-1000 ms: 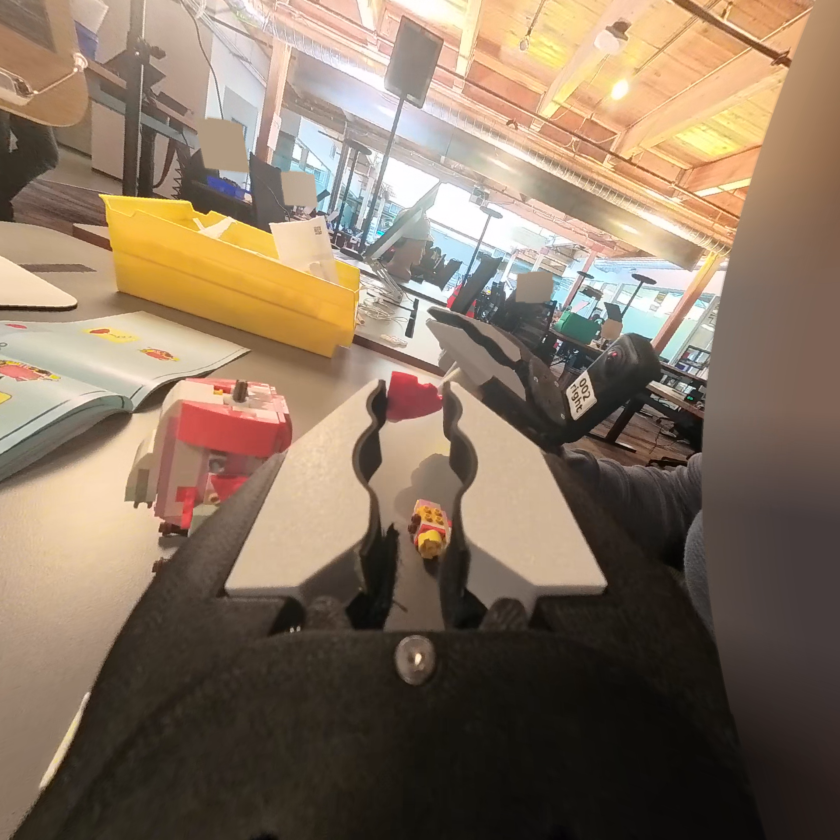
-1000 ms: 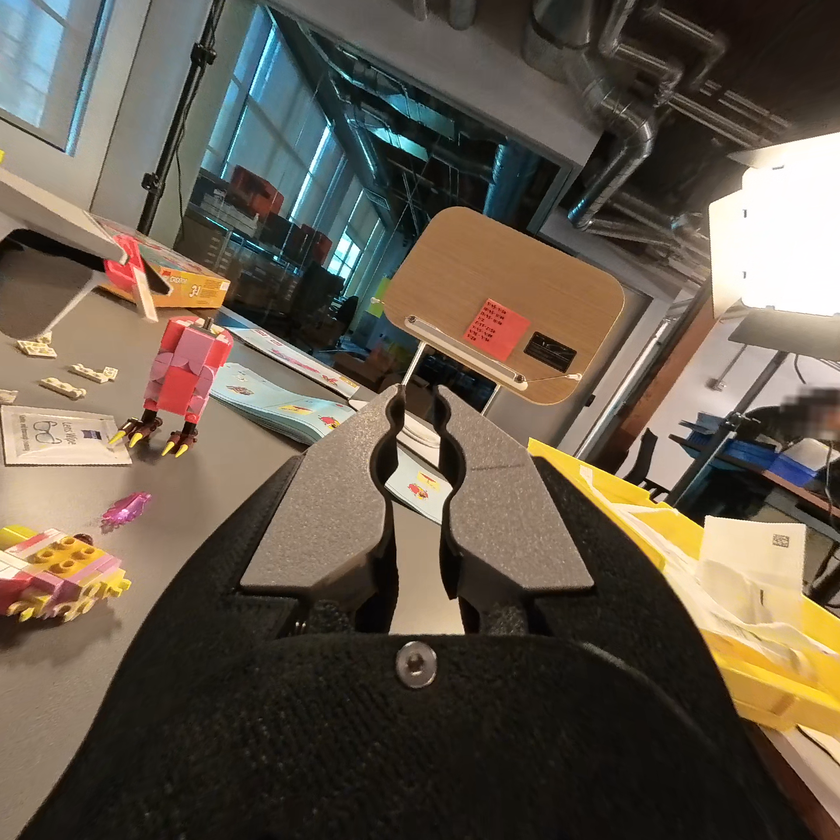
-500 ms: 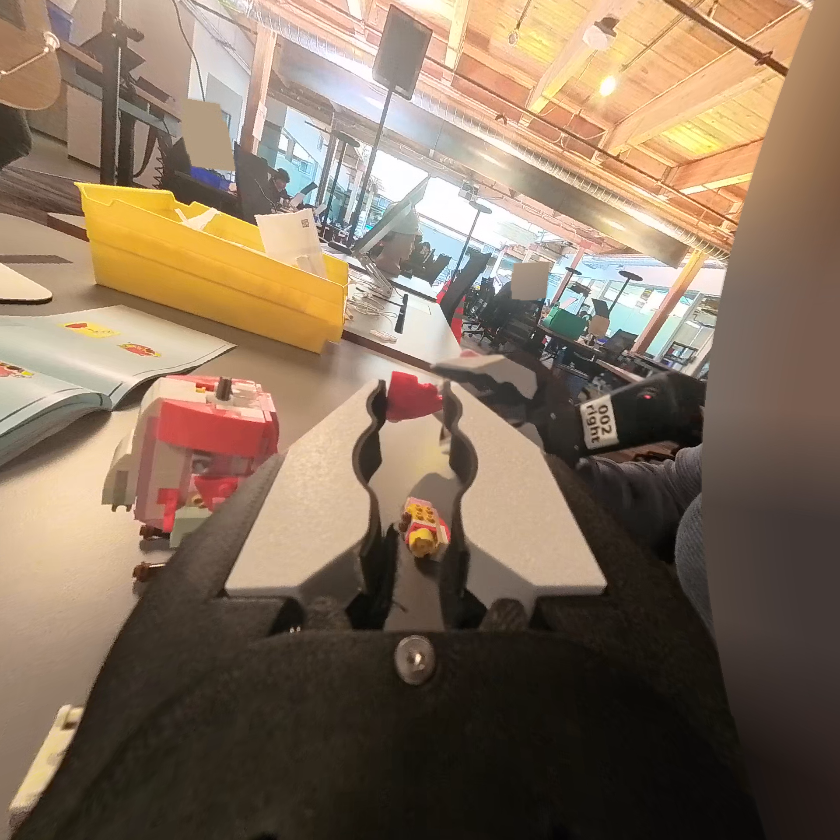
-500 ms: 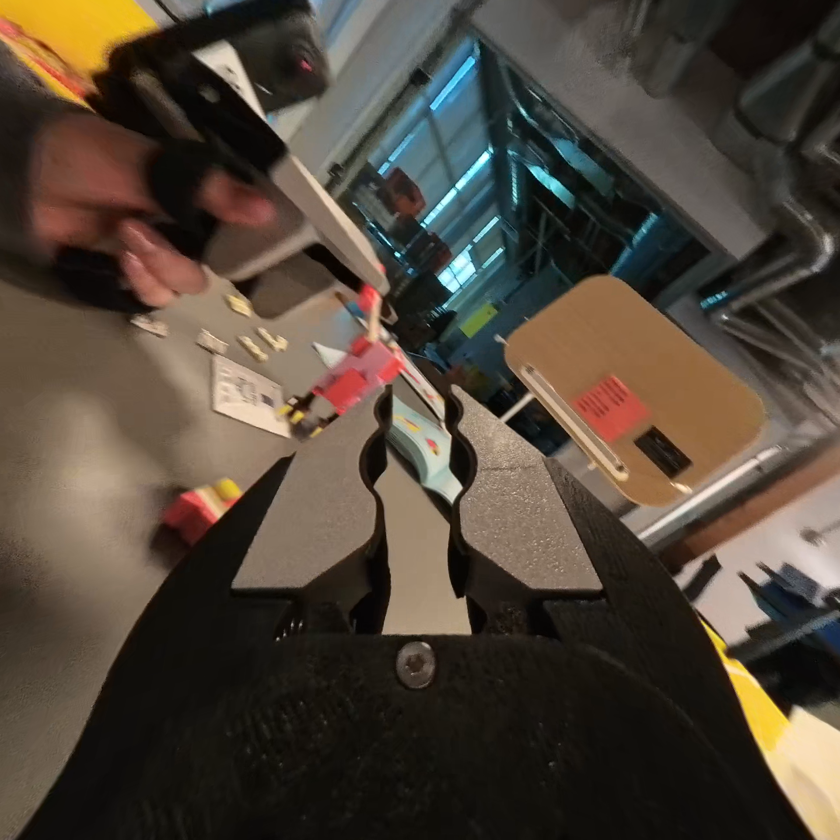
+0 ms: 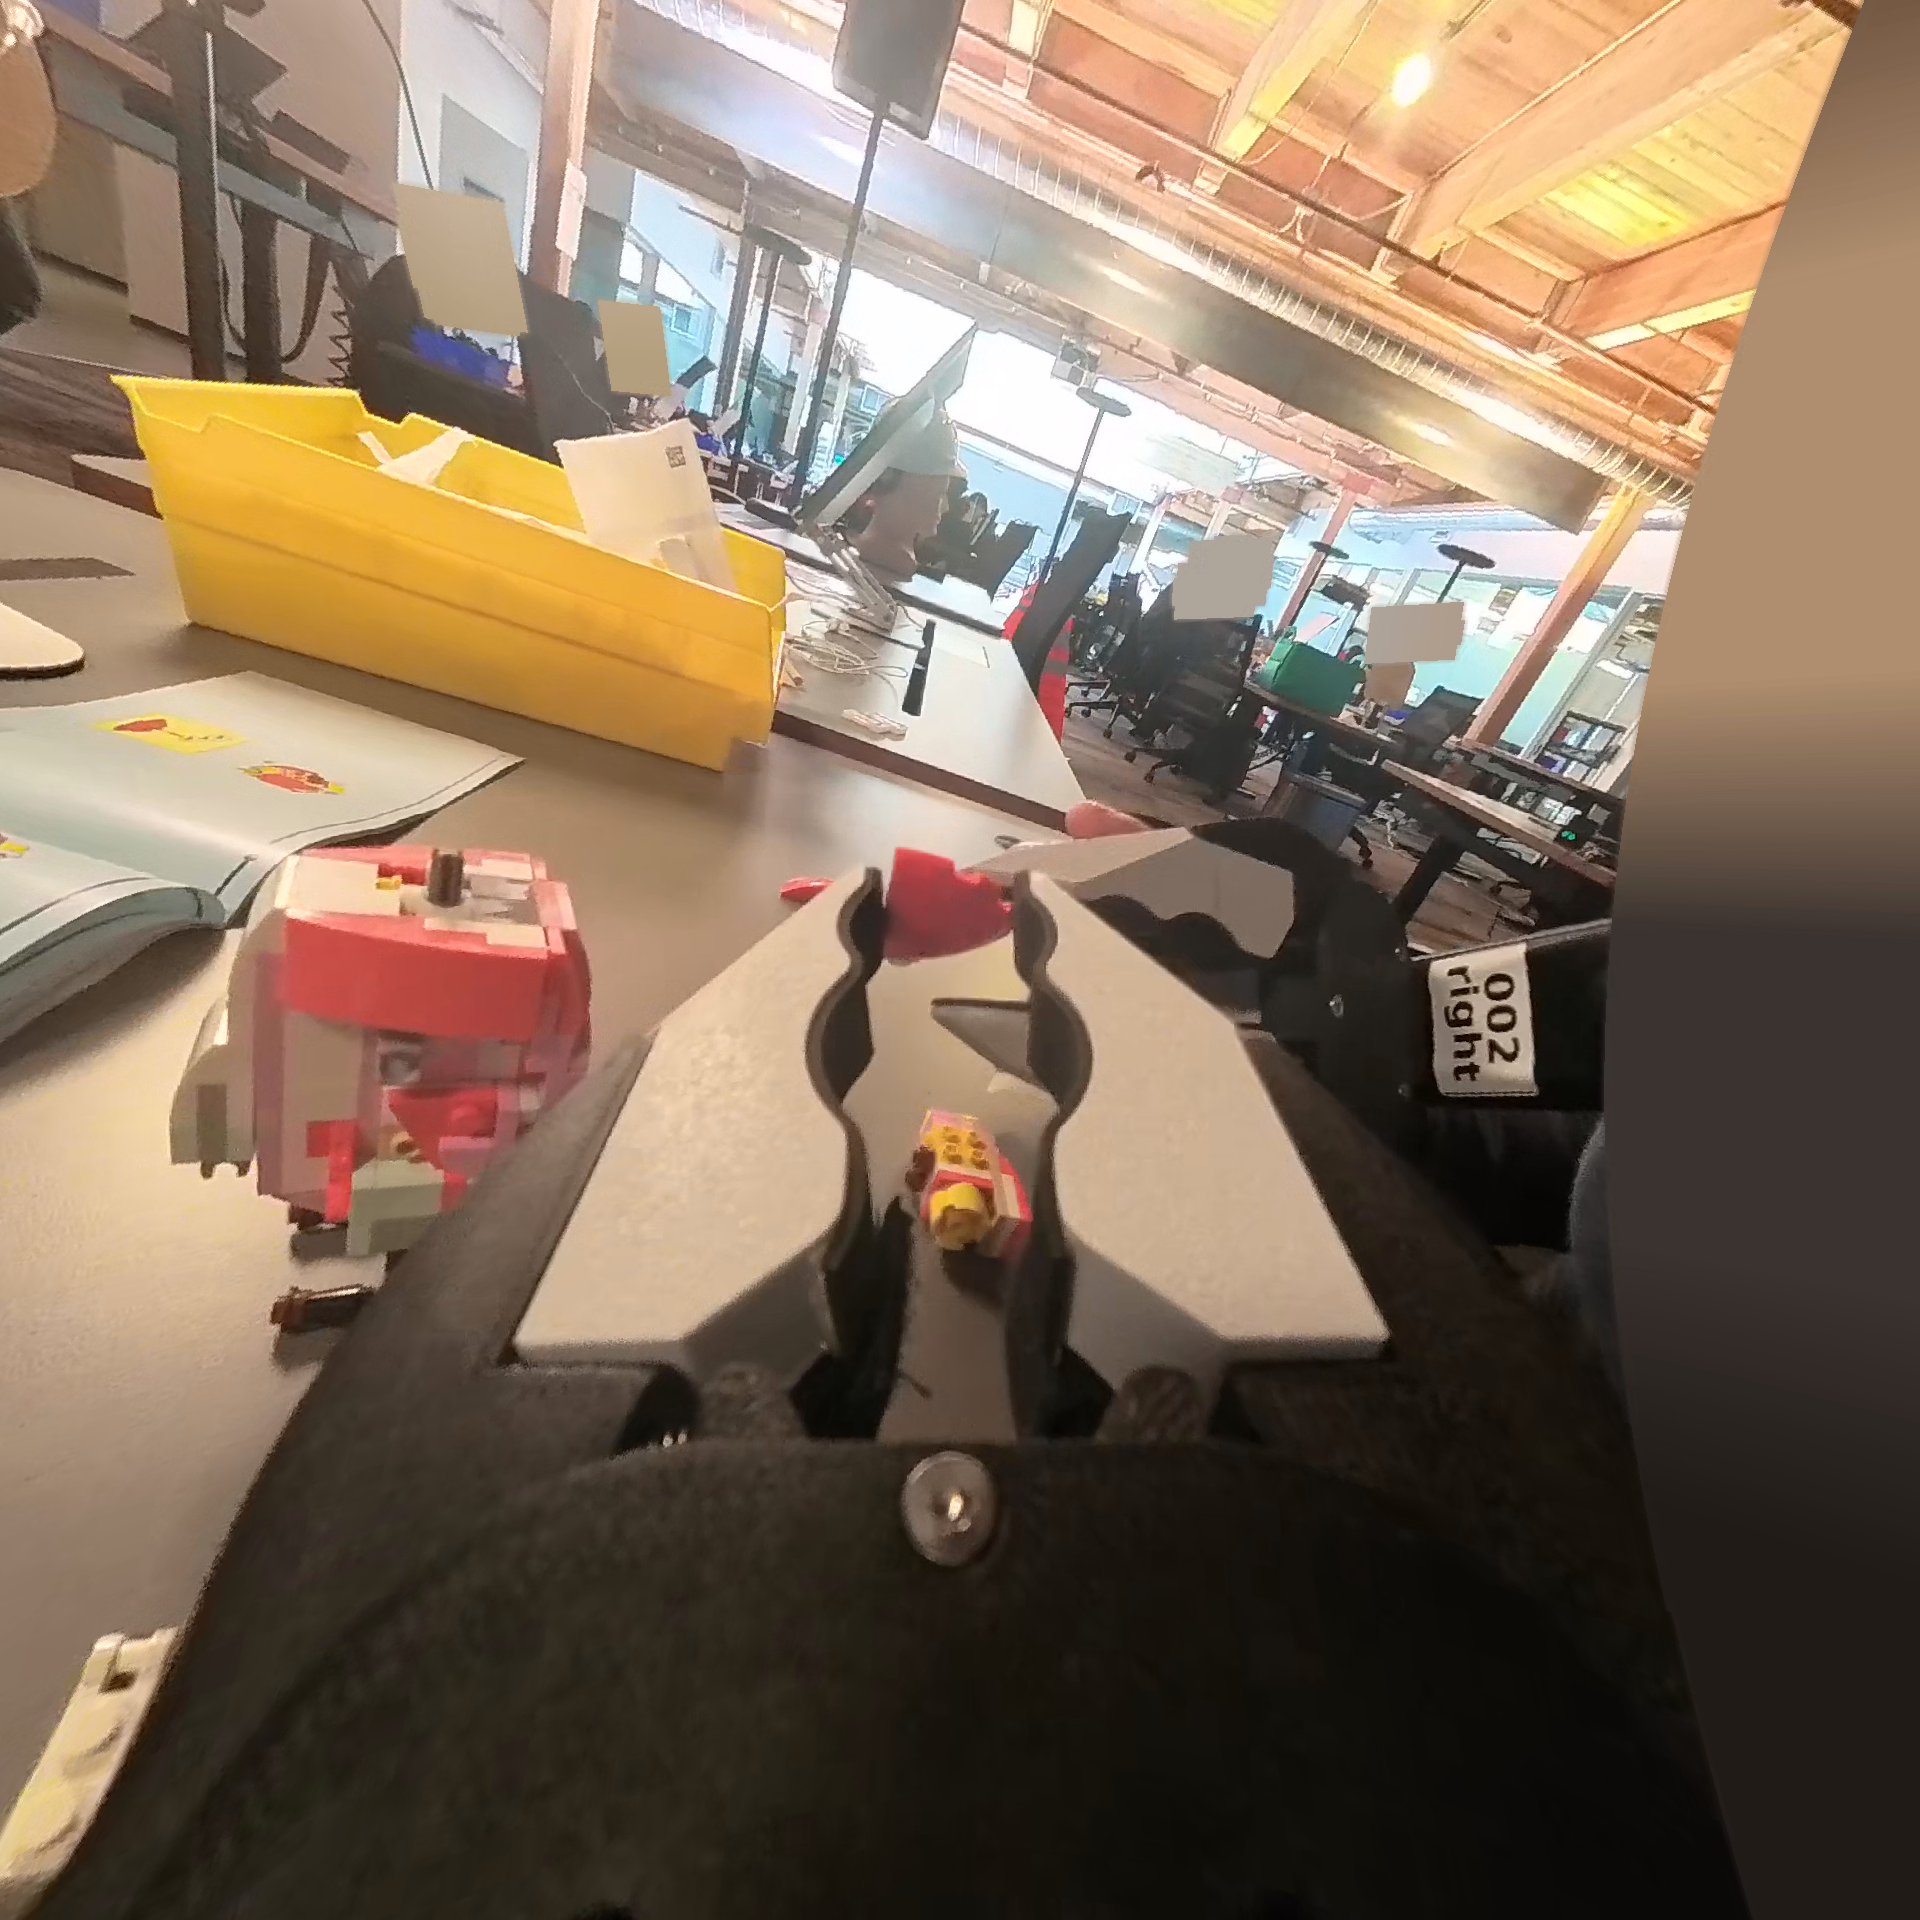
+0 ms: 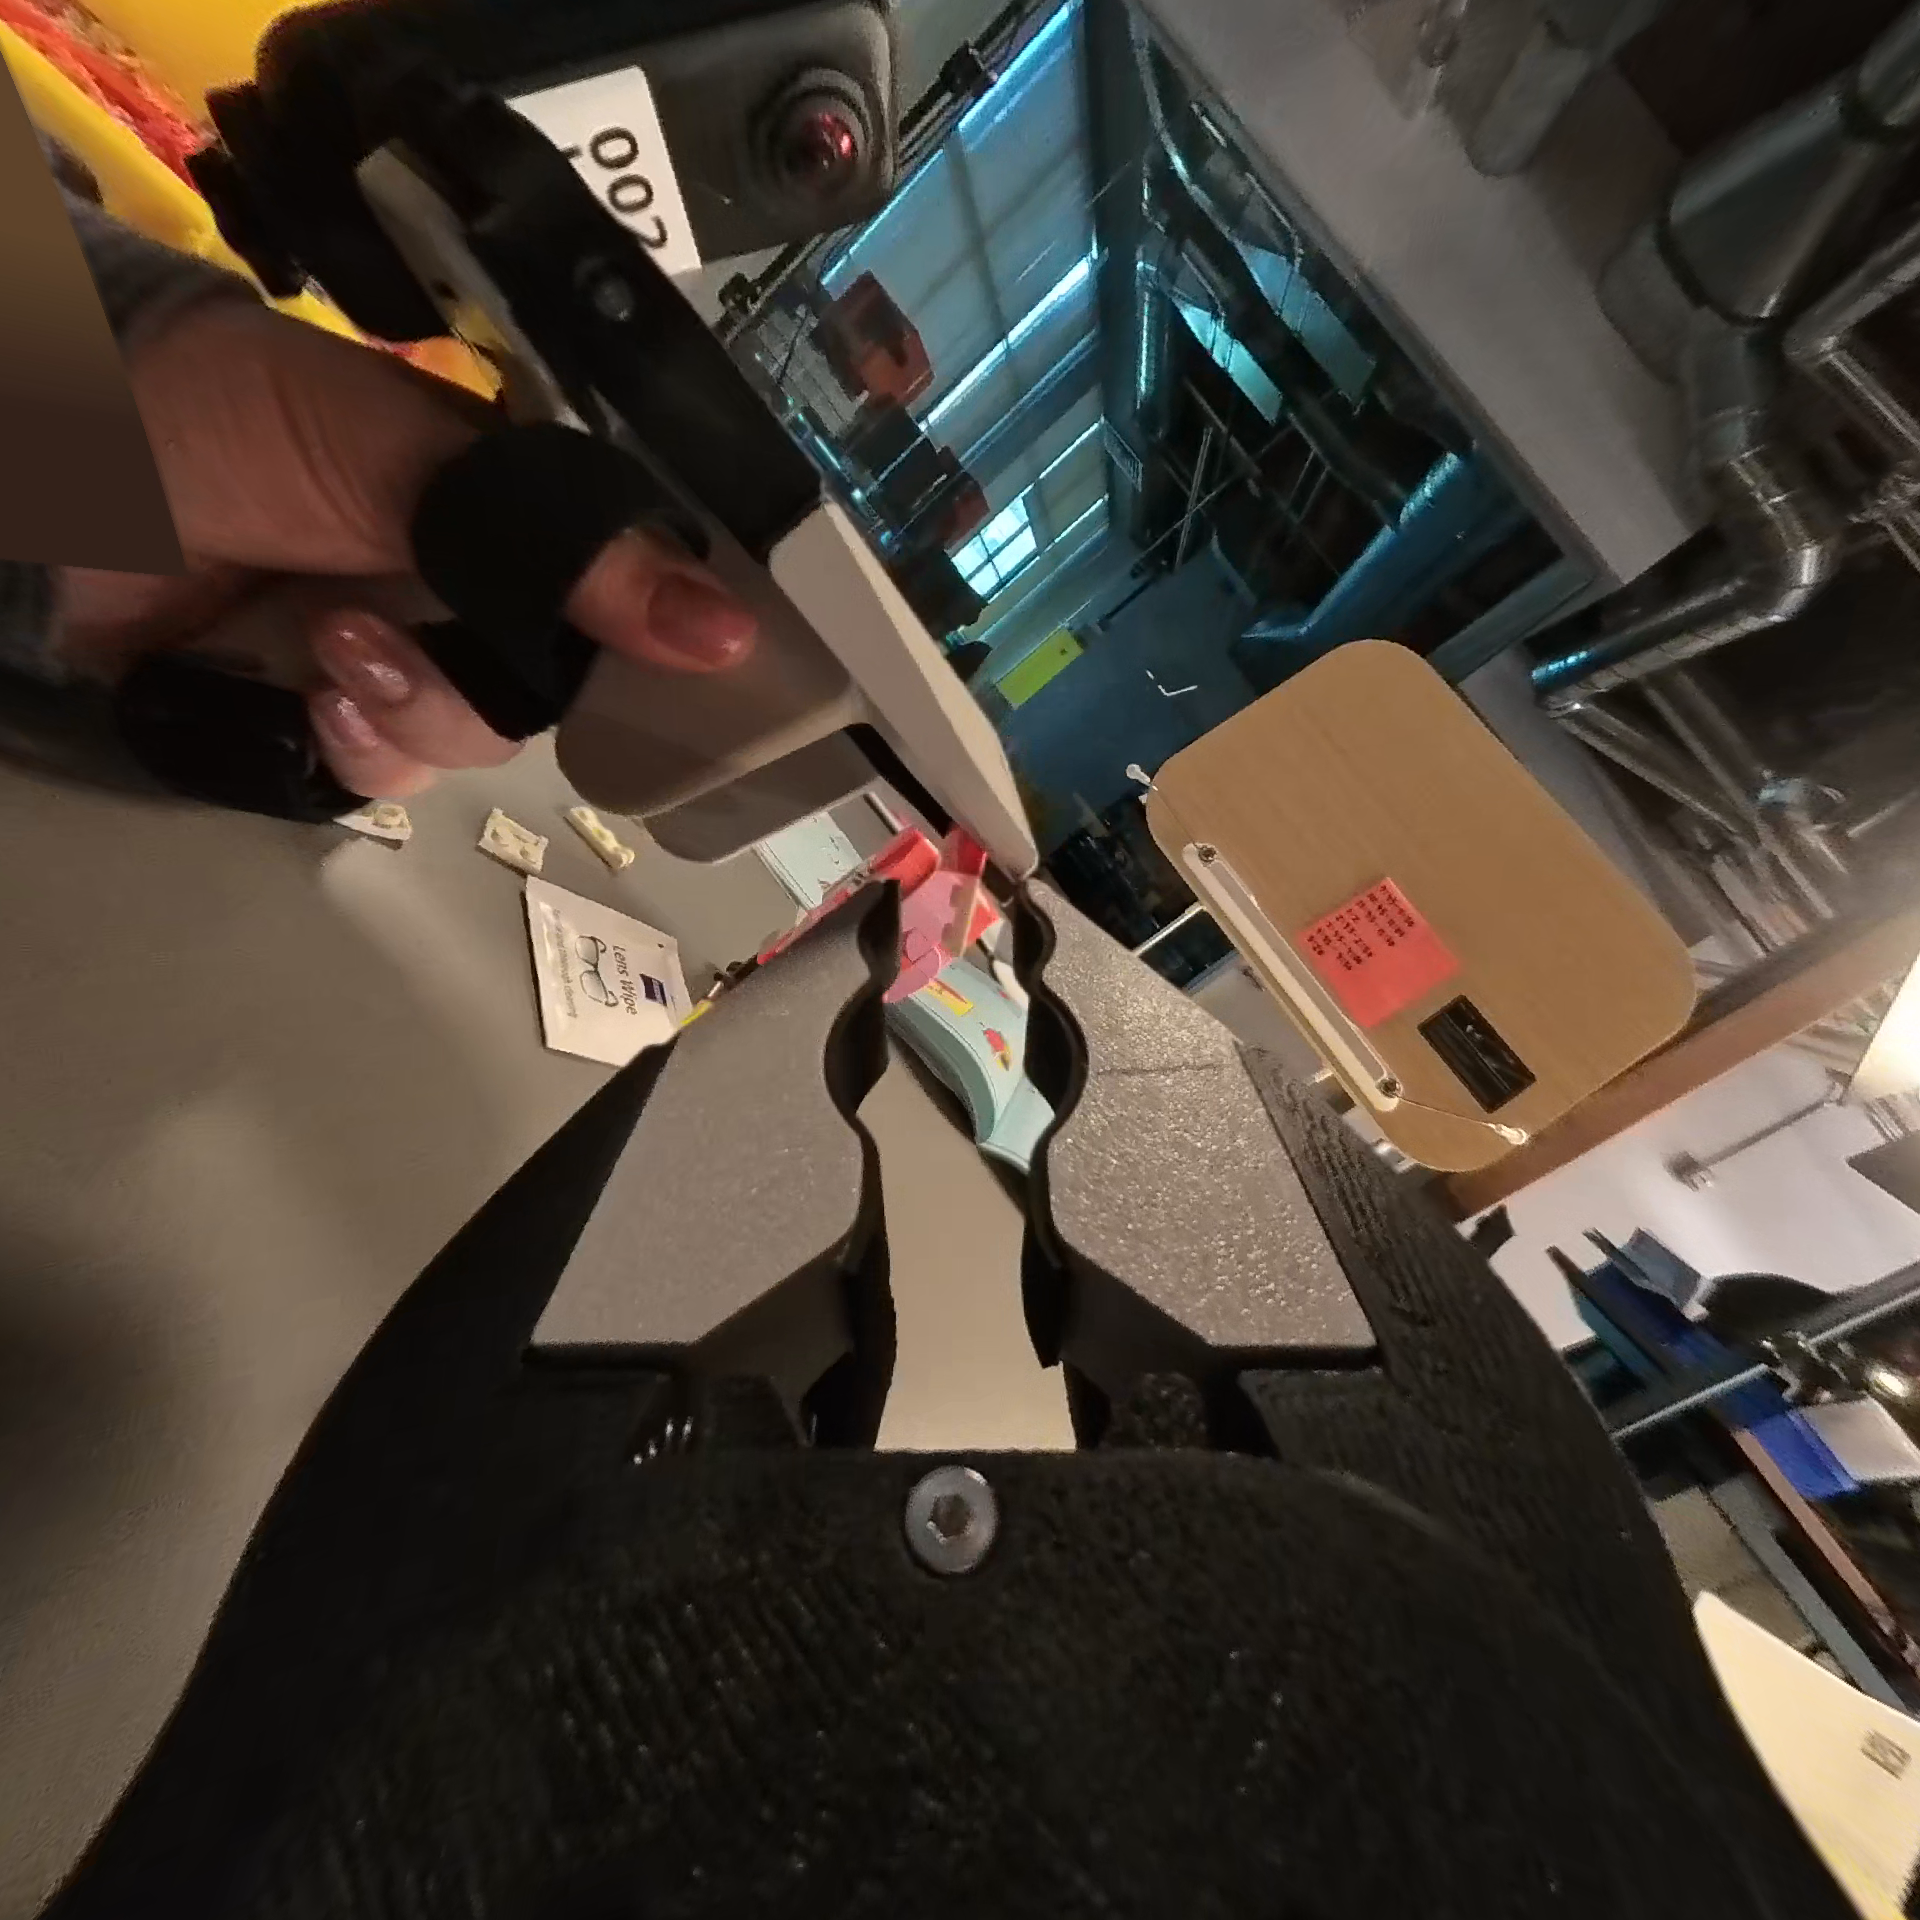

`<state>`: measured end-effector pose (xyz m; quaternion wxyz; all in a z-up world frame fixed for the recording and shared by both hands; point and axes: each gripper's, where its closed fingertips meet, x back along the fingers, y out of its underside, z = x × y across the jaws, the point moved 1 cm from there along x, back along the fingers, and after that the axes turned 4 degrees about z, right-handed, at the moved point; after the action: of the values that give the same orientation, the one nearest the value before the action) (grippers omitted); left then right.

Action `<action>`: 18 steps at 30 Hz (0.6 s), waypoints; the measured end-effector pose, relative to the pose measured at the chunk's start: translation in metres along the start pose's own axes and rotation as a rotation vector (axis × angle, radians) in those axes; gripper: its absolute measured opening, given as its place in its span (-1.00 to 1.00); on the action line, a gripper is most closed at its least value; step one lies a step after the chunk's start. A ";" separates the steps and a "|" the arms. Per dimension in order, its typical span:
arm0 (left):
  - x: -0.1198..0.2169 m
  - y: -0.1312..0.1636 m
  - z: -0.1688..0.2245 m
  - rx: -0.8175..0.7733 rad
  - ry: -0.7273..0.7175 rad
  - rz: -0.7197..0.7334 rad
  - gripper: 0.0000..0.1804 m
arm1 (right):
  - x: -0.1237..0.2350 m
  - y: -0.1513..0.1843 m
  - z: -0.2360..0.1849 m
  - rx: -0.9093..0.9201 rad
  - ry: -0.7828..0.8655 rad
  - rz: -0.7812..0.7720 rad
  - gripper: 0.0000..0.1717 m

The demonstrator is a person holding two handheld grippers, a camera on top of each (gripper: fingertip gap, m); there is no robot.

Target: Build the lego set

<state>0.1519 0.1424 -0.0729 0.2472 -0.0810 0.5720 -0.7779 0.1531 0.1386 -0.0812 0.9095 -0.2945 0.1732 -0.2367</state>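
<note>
My left gripper (image 5: 943, 896) is shut on a small red brick piece (image 5: 935, 914), held at its fingertips just above the grey table (image 5: 125, 1299). The right gripper's upper finger (image 5: 1101, 854) touches the piece's top and its lower finger (image 5: 987, 1029) sits below it with a gap. In the right wrist view my right gripper (image 6: 956, 899) is open, and the left gripper's finger (image 6: 914, 707) comes down to its tips. A pink and red brick model (image 5: 405, 1039) stands left of my left gripper. A small yellow and pink brick assembly (image 5: 966, 1184) lies under the fingers.
A yellow bin (image 5: 468, 592) with papers stands at the back. An open booklet (image 5: 208, 769) lies to the left. A wipe sachet (image 6: 608, 987) and small cream pieces (image 6: 514, 836) lie on the table. A wooden board on a stand (image 6: 1423, 904) is beyond. A person's hand (image 6: 312, 488) grips the left gripper. The tips of both grippers are at nearly the same place.
My right gripper has opened and swung round to the left gripper's tips, closing in on the red piece. The left gripper has kept hold of the piece and drifted slightly.
</note>
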 end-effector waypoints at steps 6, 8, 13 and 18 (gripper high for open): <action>-0.001 0.003 -0.003 0.024 -0.009 -0.015 -0.75 | -0.001 0.002 0.002 0.002 0.011 -0.006 -0.80; -0.001 0.004 -0.003 0.039 -0.003 -0.016 -0.75 | -0.001 0.003 0.003 0.007 0.018 -0.007 -0.82; -0.001 0.004 -0.003 0.105 0.020 -0.005 -0.75 | -0.001 0.003 0.001 0.026 0.011 -0.006 -0.77; -0.002 0.001 0.005 0.199 0.110 0.018 -0.75 | -0.002 0.005 0.002 0.042 0.022 -0.018 -0.93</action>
<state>0.1565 0.1391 -0.0722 0.2293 -0.0079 0.5054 -0.8318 0.1537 0.1445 -0.0828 0.9115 -0.2741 0.1753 -0.2517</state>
